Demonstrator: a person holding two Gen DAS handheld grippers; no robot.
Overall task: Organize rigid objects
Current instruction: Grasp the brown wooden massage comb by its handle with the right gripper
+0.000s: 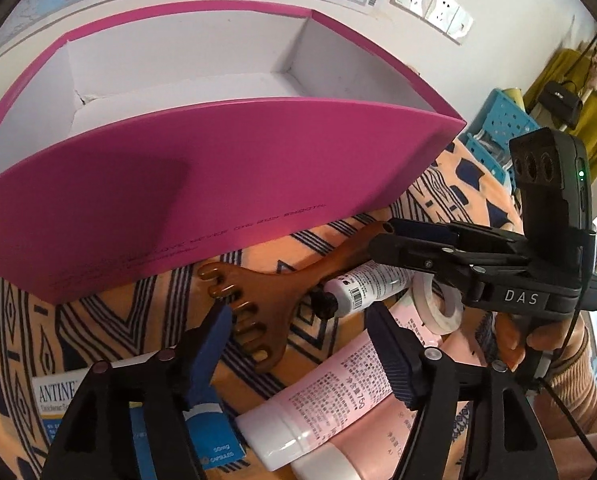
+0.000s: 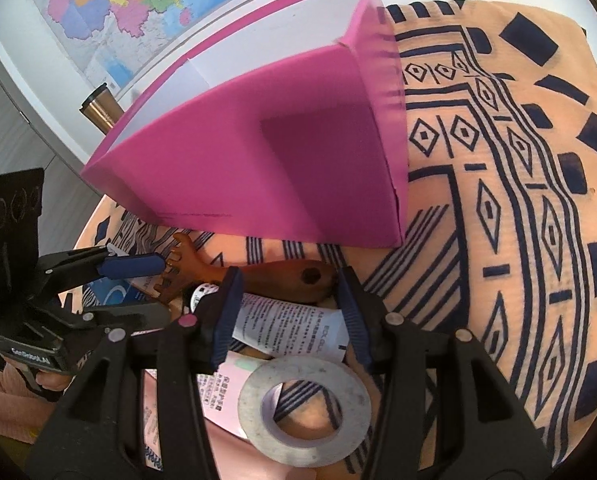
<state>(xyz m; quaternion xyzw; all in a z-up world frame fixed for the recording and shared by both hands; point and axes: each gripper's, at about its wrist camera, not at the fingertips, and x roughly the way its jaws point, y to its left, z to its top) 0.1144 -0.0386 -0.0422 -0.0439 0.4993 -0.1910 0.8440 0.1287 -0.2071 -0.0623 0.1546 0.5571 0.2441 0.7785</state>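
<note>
A large pink cardboard box with a white inside stands open on the patterned cloth. In front of it lie a brown wooden comb, a white tube with a black cap, a pink tube and a tape roll. My left gripper is open; the comb's toothed head sits by its left pad. My right gripper hovers open over the comb's handle and the white tube.
A white-and-blue medicine box and a blue box lie under the left gripper. A blue perforated crate stands at the far right. A metal tumbler stands behind the pink box. Orange cloth stretches to the right.
</note>
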